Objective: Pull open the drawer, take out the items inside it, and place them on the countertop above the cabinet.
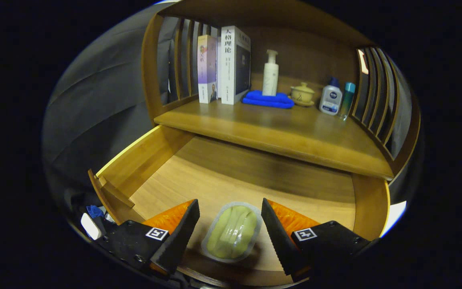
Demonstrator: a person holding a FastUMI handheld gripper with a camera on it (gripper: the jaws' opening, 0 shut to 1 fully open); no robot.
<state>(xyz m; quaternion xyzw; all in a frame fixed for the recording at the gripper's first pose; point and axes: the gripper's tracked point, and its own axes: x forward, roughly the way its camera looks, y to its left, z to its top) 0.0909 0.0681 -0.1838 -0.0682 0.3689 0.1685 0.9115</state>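
Observation:
The wooden drawer (146, 160) stands pulled open below the countertop (279, 136) of the cabinet. On the drawer's floor lies a clear plastic pack with pale green contents (232, 232), directly between my fingers. My gripper (230, 218) is open and hovers over the drawer, one finger on each side of the pack, with a gap between each finger and the pack. Neither finger presses on it.
On the countertop stand two books (225, 64), a white pump bottle (270, 74) on a folded blue cloth (268, 99), a lidded cup (302, 94), a white bottle (330, 98) and a teal bottle (347, 100). Slatted wooden sides (375, 92) flank the shelf. The countertop's front half is bare wood.

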